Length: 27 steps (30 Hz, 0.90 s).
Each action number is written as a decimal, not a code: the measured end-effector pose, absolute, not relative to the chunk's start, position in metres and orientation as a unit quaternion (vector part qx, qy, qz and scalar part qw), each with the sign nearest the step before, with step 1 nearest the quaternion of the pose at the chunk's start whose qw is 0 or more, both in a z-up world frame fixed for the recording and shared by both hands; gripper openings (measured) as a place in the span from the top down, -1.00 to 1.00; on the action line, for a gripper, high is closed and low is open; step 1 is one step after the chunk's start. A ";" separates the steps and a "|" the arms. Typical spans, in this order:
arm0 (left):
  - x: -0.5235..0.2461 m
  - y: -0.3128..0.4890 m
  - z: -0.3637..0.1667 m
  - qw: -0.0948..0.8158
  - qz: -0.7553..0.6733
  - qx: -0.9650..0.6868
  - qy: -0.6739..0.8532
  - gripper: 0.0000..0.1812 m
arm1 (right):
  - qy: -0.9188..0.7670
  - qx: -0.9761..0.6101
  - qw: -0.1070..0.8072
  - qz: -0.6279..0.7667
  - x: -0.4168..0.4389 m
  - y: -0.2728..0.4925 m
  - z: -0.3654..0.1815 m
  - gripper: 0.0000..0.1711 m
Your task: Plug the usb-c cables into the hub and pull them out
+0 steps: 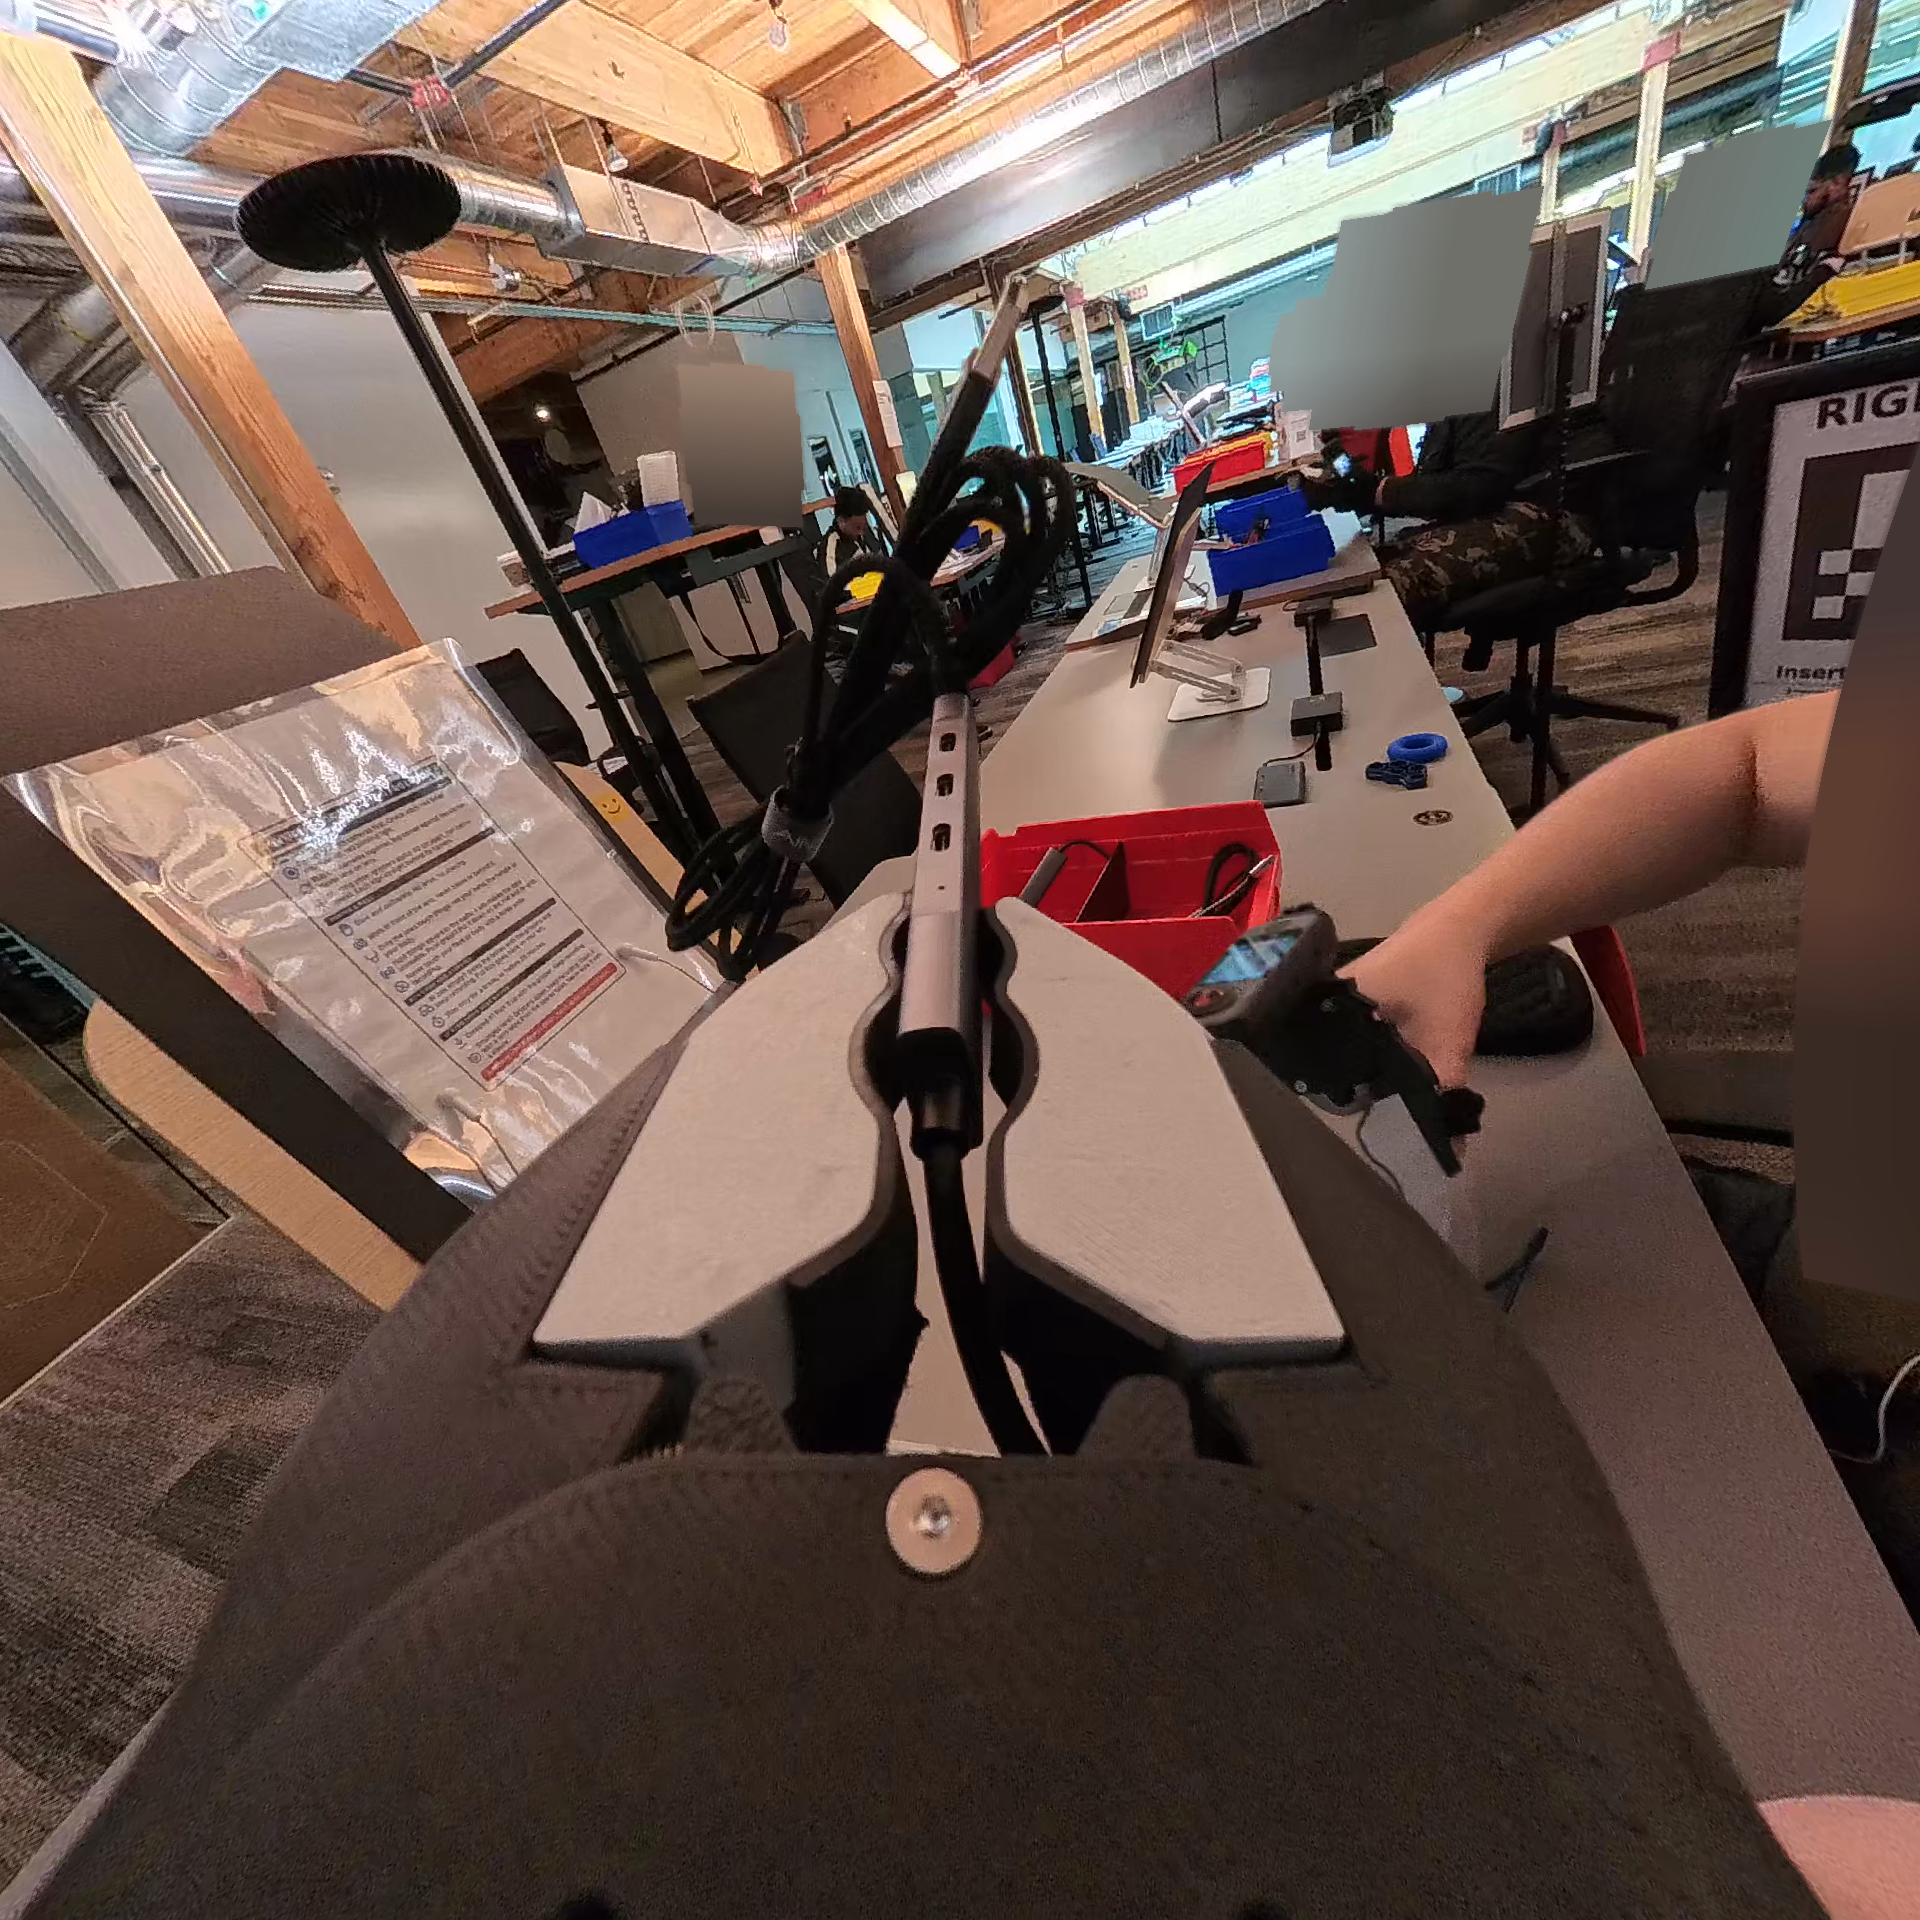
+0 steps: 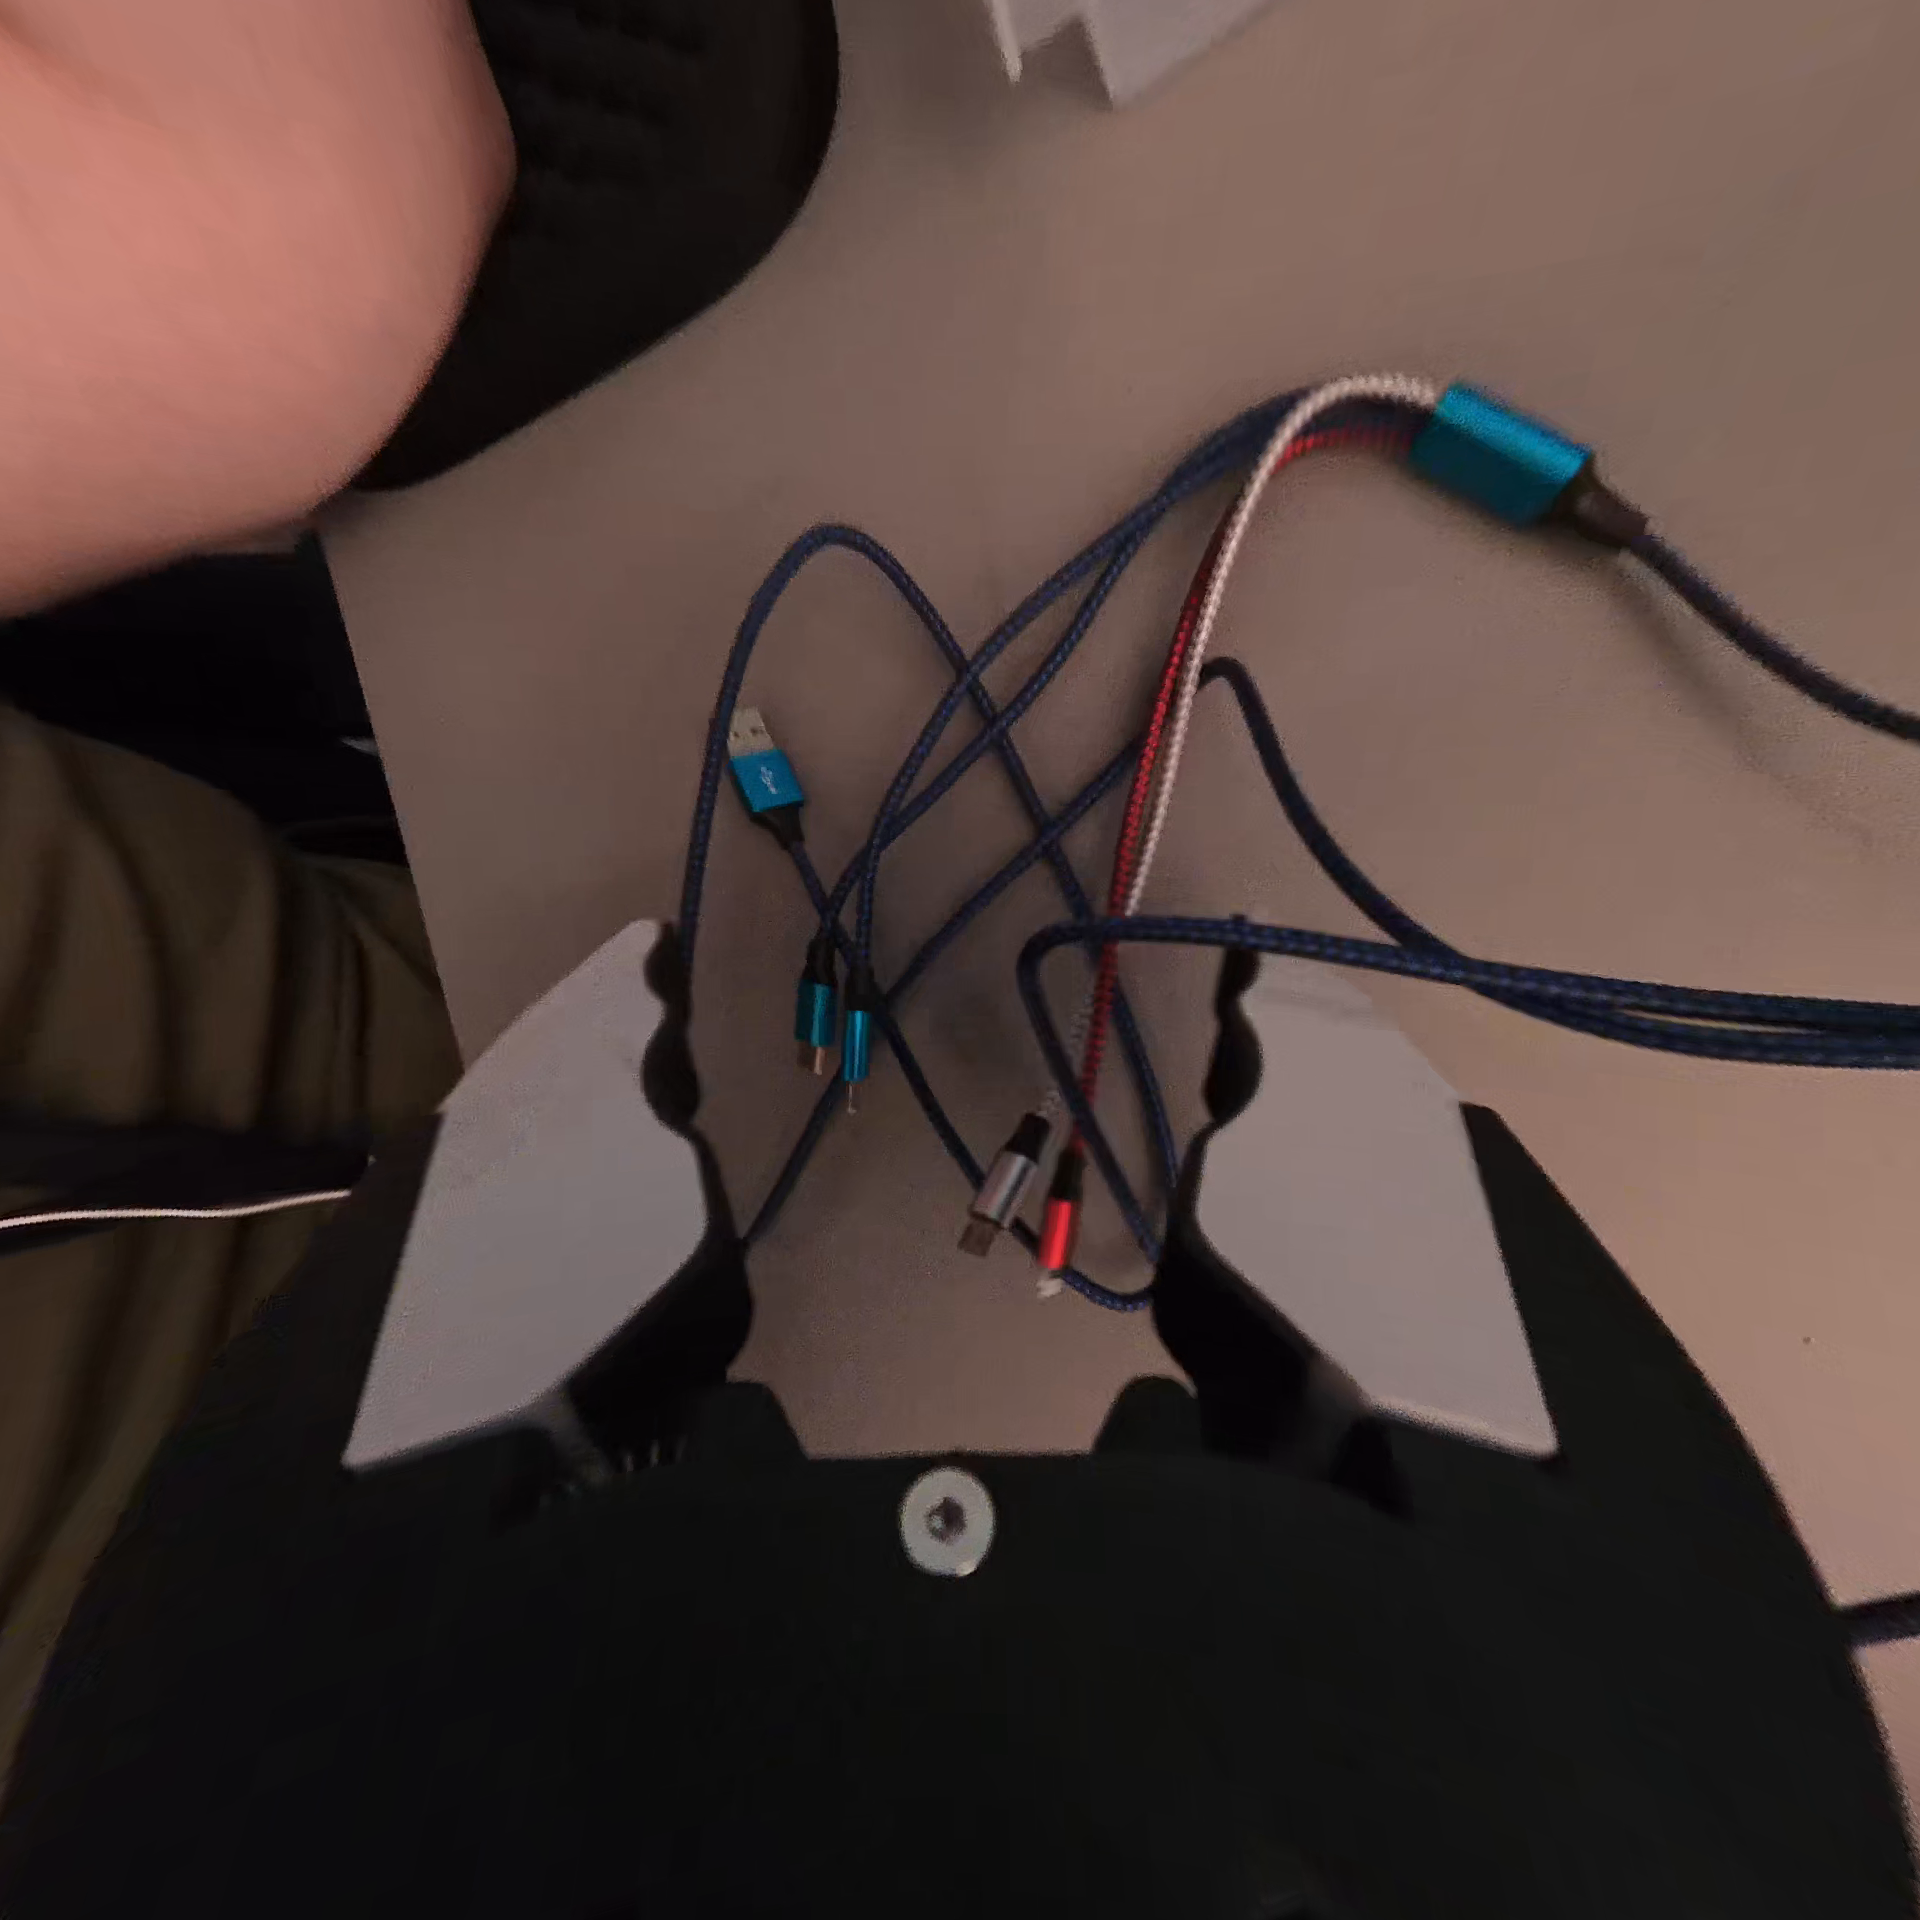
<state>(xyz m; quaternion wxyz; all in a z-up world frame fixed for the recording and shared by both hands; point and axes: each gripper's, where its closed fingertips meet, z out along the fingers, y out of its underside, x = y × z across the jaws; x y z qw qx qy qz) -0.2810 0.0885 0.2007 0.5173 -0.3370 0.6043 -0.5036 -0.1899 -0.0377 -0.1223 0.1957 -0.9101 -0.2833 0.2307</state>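
My left hand-held gripper (image 1: 940, 997) was raised off the counter (image 1: 1143, 748) and clenched on the grey hub (image 1: 940, 935), which stood edge-on between the pads with its ports in a row up the near edge and its black lead trailing back through the jaws. A coiled black cable (image 1: 831, 707) hung just behind the hub. My right hand-held gripper (image 2: 951, 1039) pointed down at the counter, released and spread wide over the braided cables (image 2: 987, 831) — blue, red and white strands crossing, their plugs (image 2: 836, 1029) lying loose between the fingers. Beyond sat a red bin (image 1: 1132, 883) and a long open workshop with timber beams.
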 end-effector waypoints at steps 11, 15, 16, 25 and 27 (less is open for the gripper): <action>-0.283 0.085 0.201 0.515 -0.504 -0.334 0.607 0.91 | -0.300 -0.937 0.167 0.058 -0.199 -0.041 -0.166 -0.29; -0.284 0.083 0.202 0.515 -0.506 -0.329 0.608 0.91 | -0.316 -0.930 0.179 0.059 -0.201 -0.037 -0.161 0.39; -0.285 0.083 0.202 0.515 -0.508 -0.328 0.608 0.91 | -0.326 -0.925 0.183 0.062 -0.200 -0.037 -0.160 0.56; -0.282 0.084 0.201 0.512 -0.509 -0.330 0.608 0.90 | -0.362 -0.911 0.193 0.052 -0.180 -0.044 -0.138 0.91; -0.281 0.085 0.201 0.511 -0.509 -0.331 0.608 0.91 | -0.359 -0.908 0.213 0.042 -0.168 -0.045 -0.110 0.91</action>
